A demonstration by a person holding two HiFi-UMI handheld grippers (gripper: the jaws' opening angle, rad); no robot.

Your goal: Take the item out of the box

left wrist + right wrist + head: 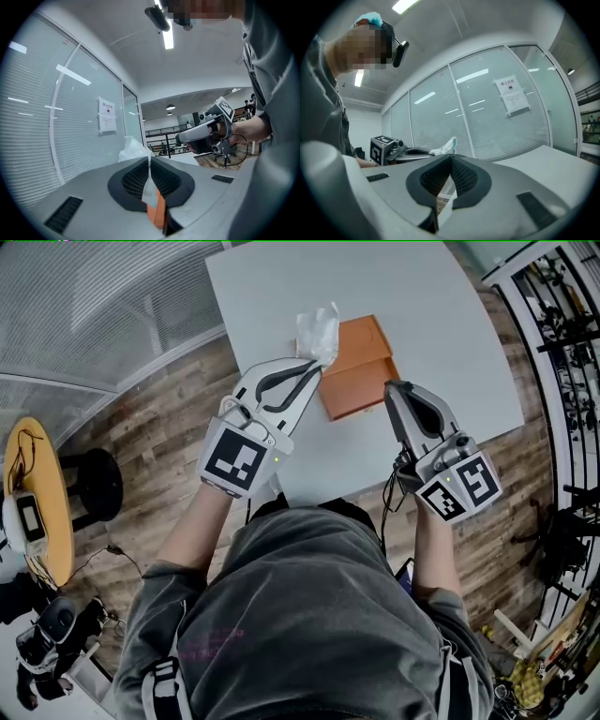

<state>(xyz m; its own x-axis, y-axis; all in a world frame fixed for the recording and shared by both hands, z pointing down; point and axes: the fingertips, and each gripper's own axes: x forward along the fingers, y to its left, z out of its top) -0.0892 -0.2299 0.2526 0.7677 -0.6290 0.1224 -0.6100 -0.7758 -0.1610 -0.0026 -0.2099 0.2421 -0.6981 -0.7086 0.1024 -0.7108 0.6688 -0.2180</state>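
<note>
Plastic bag (317,332), pinched by left gripper (318,362), shows whole only overhead.

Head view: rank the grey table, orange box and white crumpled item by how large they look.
1. grey table
2. orange box
3. white crumpled item, smallest even if held nearer the camera.

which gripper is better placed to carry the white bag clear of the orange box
Left. The left gripper is shut on the white bag, holding it at the orange box's edge. The right gripper is shut and empty beside the box.
</note>
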